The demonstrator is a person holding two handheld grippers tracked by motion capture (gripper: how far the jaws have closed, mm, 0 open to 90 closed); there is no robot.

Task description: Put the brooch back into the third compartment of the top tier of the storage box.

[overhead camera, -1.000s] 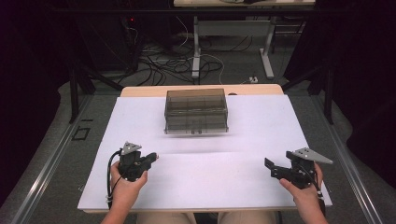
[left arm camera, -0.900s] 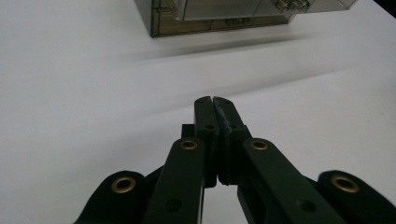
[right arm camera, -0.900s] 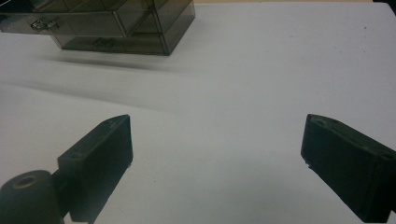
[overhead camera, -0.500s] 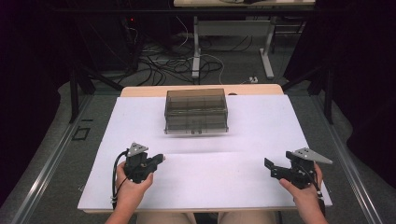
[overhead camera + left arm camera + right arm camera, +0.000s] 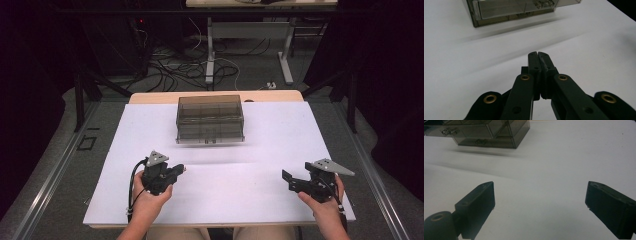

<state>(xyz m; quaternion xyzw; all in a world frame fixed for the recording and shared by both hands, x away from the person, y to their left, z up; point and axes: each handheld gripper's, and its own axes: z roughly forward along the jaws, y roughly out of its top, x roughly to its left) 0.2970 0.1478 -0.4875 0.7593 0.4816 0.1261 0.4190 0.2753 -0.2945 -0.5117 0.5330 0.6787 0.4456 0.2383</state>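
Observation:
A smoky clear plastic drawer box (image 5: pixel 210 119) stands on the white table top (image 5: pixel 280 135), toward the far middle. Its front with small drawers faces me (image 5: pixel 511 11) (image 5: pixel 484 132). My left gripper (image 5: pixel 181 170) hovers low over the near left of the table, held in a hand, pointing right and a little toward the box. Its jaws are pressed together with nothing between them (image 5: pixel 538 55). My right gripper (image 5: pixel 286 179) sits at the near right, pointing left. Its two black jaws stand wide apart (image 5: pixel 539 195) over bare table.
The white top lies on a wooden table (image 5: pixel 150 97) whose edge shows at the back. Dark floor, cables (image 5: pixel 175 65) and table legs (image 5: pixel 210 55) lie beyond. Metal rails (image 5: pixel 55 170) run along both sides of the table.
The left hand and its gripper have shifted to the right and slightly forward, toward the table's middle. The right gripper and the drawer box have stayed in place.

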